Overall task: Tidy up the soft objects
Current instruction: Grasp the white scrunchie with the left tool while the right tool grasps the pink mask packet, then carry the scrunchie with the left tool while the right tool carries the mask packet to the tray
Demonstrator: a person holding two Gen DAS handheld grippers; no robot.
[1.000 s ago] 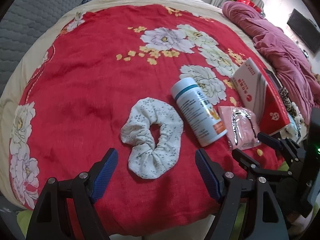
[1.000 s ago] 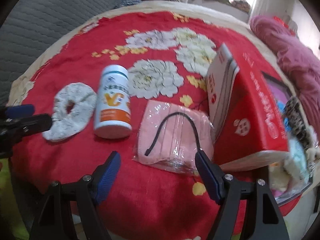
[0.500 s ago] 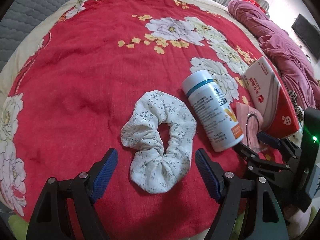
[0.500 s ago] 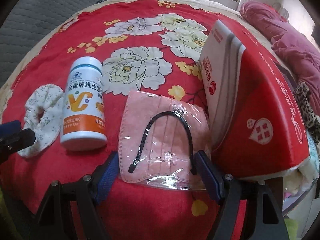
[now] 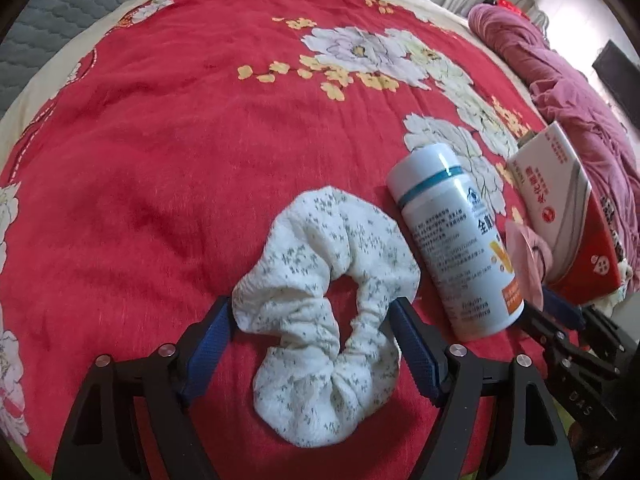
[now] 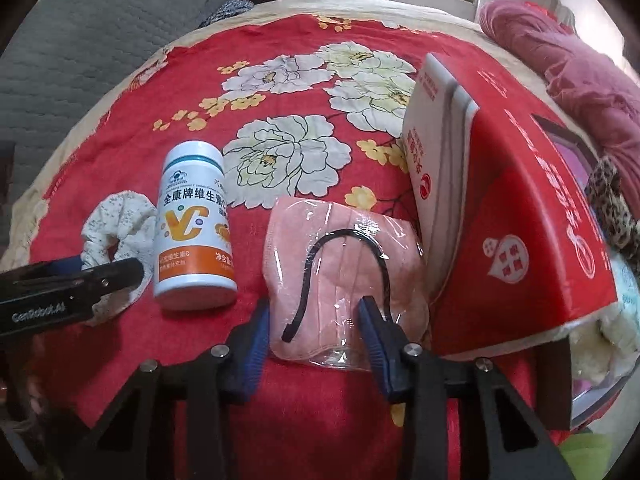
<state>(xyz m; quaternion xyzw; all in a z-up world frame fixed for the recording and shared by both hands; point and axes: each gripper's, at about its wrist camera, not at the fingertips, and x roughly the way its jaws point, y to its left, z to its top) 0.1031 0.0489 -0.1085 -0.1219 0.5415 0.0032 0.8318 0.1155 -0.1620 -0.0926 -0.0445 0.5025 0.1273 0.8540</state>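
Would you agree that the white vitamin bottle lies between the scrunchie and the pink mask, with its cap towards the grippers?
Not quite: the vitamin bottle does lie between the scrunchie and the pink mask, but its cap points away from the grippers, as the right wrist view shows.

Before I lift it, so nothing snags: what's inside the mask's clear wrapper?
A folded pink mask with a black ear loop on top. Anything beneath the mask is covered.

A white vitamin bottle [image 6: 195, 227] lies on the red flowered bedspread [image 5: 160, 140], ahead-left of the right claw. A red carton [image 6: 520, 216] stands ahead-right of it.
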